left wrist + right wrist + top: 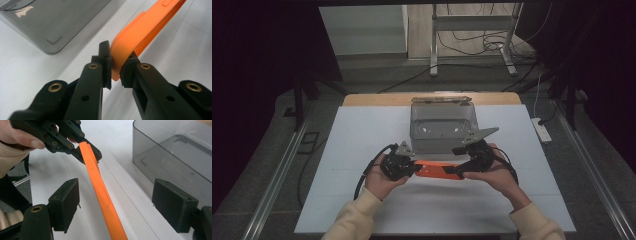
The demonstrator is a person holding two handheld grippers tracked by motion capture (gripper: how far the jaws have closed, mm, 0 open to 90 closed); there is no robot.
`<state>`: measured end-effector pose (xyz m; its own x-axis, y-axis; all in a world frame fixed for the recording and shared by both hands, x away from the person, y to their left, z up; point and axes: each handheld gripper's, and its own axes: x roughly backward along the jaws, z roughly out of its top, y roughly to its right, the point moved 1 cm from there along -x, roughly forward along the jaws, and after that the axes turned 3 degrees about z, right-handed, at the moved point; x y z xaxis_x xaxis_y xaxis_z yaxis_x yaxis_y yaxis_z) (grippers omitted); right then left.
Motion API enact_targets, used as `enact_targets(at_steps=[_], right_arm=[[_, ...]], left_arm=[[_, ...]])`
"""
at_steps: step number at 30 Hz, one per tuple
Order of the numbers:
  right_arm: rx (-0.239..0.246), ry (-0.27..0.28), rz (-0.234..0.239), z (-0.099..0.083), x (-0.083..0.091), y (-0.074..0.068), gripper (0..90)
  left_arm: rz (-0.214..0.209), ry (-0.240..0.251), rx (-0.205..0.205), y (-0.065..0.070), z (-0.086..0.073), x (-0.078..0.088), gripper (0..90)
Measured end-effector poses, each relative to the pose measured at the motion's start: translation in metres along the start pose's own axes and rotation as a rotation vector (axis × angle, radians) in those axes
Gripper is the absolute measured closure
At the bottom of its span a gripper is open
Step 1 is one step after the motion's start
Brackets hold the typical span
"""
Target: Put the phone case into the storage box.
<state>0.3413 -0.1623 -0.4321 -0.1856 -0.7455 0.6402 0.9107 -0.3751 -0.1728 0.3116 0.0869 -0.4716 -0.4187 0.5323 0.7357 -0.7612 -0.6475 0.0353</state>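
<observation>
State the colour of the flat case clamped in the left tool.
Bright orange phone case; clearest in the left gripper view.

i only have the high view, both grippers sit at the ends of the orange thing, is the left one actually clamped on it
Observer: Yes. In the left gripper view the left gripper has both pads pressed on the end of the orange phone case.
Operator: and the right one
Observer: The right gripper is open, with the case passing between its pads and touching neither.
Operator: is the case flat
Observer: No, it stands on edge, side buttons showing, beside the clear grey box.
</observation>
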Motion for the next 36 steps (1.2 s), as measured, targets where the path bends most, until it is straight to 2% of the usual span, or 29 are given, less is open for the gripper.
enact_targets(at_steps=[17, 28, 33, 36], right_arm=[[0.014, -0.107, 0.036, 0.002, -0.013, -0.004, 35.5], [0.037, -0.161, 0.056, 0.002, -0.020, -0.007, 52.6], [0.074, -0.192, 0.053, 0.001, -0.023, -0.010, 61.7], [0.080, -0.211, 0.062, 0.002, -0.024, -0.013, 65.8]], left_arm=[[0.012, -0.021, -0.038, 0.007, 0.005, -0.003, 81.9], [0.016, -0.033, -0.054, 0.010, 0.006, -0.006, 81.9], [0.013, -0.035, -0.059, 0.012, 0.007, -0.006, 81.9], [0.015, -0.033, -0.057, 0.013, 0.007, -0.007, 81.9]])
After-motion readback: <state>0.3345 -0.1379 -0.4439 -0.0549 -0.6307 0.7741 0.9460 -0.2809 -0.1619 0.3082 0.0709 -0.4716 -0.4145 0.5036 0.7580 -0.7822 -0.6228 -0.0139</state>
